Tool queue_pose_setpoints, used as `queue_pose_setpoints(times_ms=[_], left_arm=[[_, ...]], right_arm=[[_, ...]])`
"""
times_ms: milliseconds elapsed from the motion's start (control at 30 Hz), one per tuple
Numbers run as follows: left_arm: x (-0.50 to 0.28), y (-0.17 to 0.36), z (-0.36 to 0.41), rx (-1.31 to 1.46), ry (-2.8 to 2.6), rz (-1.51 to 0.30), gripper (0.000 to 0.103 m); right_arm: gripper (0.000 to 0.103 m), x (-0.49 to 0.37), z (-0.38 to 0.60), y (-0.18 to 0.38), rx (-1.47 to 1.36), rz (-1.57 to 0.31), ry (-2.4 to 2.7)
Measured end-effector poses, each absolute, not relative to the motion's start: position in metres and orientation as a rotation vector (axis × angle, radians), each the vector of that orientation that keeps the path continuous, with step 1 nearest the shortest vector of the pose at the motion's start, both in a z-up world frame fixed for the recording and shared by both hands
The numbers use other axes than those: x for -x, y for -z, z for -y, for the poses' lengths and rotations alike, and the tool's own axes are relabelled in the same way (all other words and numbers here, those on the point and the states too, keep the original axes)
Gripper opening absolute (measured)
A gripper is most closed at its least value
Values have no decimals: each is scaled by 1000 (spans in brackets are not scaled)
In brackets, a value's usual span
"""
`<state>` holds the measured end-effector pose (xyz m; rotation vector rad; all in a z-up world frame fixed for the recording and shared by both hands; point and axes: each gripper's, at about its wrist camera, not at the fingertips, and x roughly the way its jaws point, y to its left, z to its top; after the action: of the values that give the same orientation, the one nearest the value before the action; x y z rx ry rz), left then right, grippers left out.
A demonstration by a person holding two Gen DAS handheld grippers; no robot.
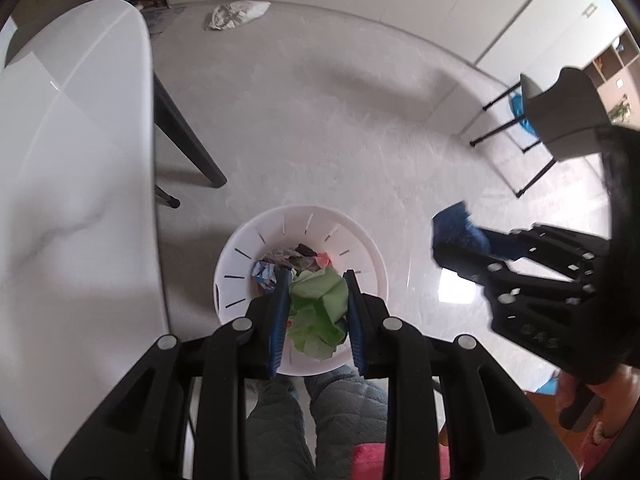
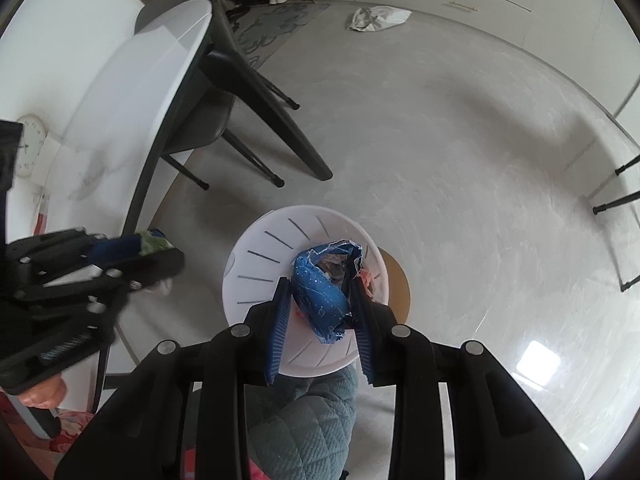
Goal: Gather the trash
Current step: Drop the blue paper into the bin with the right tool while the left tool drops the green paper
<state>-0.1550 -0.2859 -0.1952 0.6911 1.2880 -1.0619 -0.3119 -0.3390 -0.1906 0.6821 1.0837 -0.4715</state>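
Note:
My left gripper (image 1: 318,280) points down over a white slotted waste bin (image 1: 248,240) and is shut on a crumpled green paper (image 1: 320,308). The bin holds several scraps of mixed trash (image 1: 288,258). My right gripper (image 2: 318,280) hangs over the same bin (image 2: 272,240), shut on a crumpled blue wrapper (image 2: 320,300) with white specks. In the left wrist view the right gripper (image 1: 448,236) shows at the right with the blue wrapper (image 1: 460,228) in it. The left gripper (image 2: 160,248) appears at the left of the right wrist view, a bit of green paper (image 2: 154,242) at its tip.
A white table (image 1: 72,160) with black legs (image 1: 184,136) stands left of the bin. A crumpled white bag (image 1: 236,14) lies on the grey floor near the far cabinets. Chair legs (image 1: 516,148) stand at the right. A person's quilted grey trouser legs (image 1: 320,420) are below the bin.

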Motion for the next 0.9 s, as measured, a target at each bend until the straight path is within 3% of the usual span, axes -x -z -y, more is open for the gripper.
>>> queue_pose_setpoints(times_ms=[333,567,667,733,833,900], left_arm=[[168,287,291,-770,1040,-1379,27],[173,303,294,-788,1031,-1406,27],[173,299,294,-801,1033,-1375,42],[174,288,294,-806,1038,-1354,65],[176,270,294,-801,1053,-1330,86],[178,259,294,-796,1069,-1321,90]], right_arm=[[31,328,348,234,-717,-1138,512],[31,336,352,253,-747,-1162,513],[31,335,355,253,-751,-1162,512],[31,334,356,250,-753,-1160,512],[32,333,359,248,-757,-1155,516],[32,333,359,248,-760,-1150,518]])
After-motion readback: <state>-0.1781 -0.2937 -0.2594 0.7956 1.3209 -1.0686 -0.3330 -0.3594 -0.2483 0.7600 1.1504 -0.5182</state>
